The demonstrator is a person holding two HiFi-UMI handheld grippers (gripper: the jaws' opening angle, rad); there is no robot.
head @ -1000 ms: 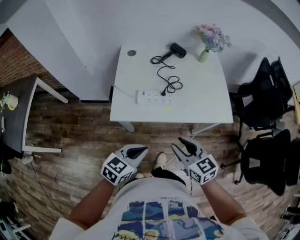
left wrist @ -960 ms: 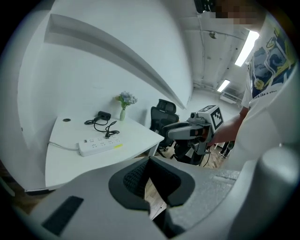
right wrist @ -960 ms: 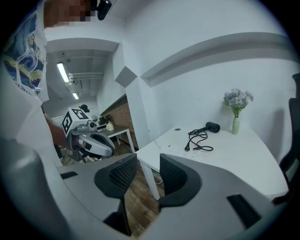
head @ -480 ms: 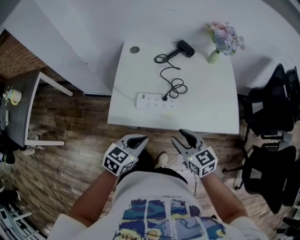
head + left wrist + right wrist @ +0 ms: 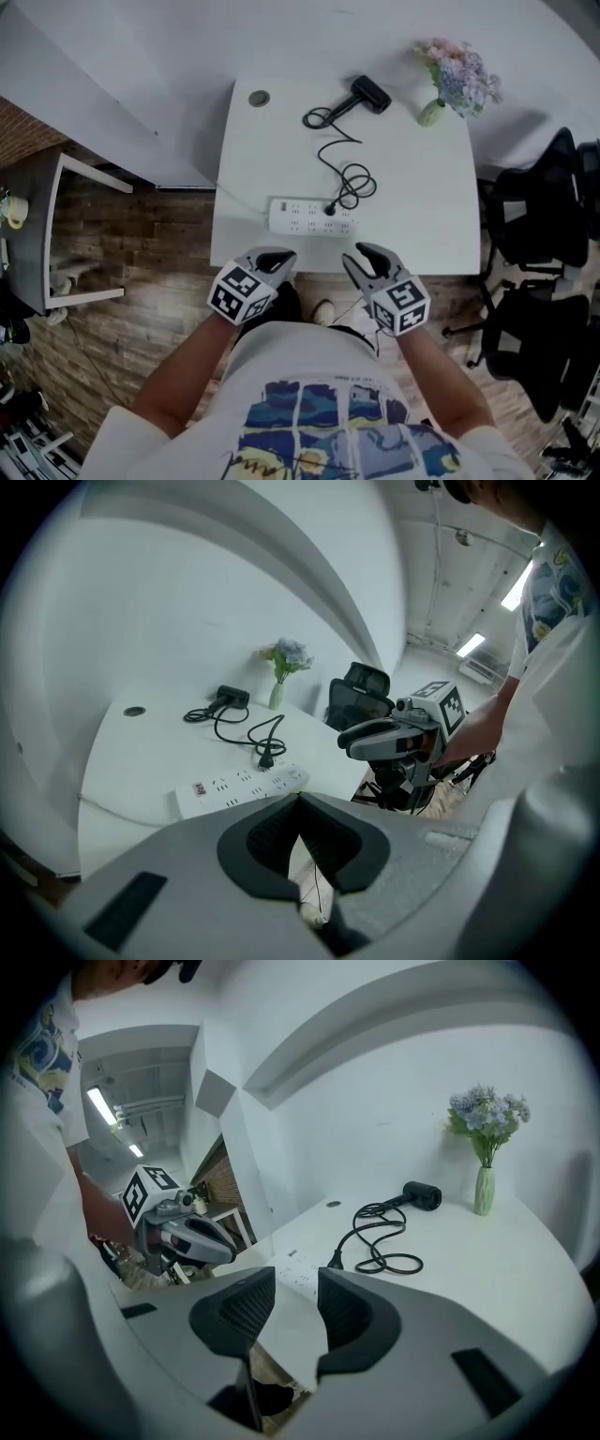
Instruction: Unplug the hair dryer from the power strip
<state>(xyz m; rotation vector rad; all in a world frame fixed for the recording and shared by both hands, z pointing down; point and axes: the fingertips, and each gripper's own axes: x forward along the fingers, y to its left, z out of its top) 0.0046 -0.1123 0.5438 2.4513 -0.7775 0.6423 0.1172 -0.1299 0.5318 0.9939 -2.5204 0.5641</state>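
Hair dryer [image 5: 367,94]: lies on its side at the far end of the white table [image 5: 422,216], near the vase of flowers [image 5: 439,103]
Cord [image 5: 339,155]: runs from the dryer in loose loops across the middle of the table, toward us
Plug [image 5: 330,208]: seated in the power strip [image 5: 305,217], toward its right end
Power strip: lies flat near the table's near edge, between the cord loops and our grippers
Left gripper [image 5: 279,257]: we hold it at the near edge of the table, apart from the strip; its fingertips are pressed together with nothing between them
Right gripper [image 5: 354,256]: we hold it beside the left one, also clear of the strip; its fingers are spread, the jaws have just been closing, and nothing is between them
Surroundings: black office chairs [image 5: 534,206] stand right of the table, on a wooden floor [image 5: 159,262]
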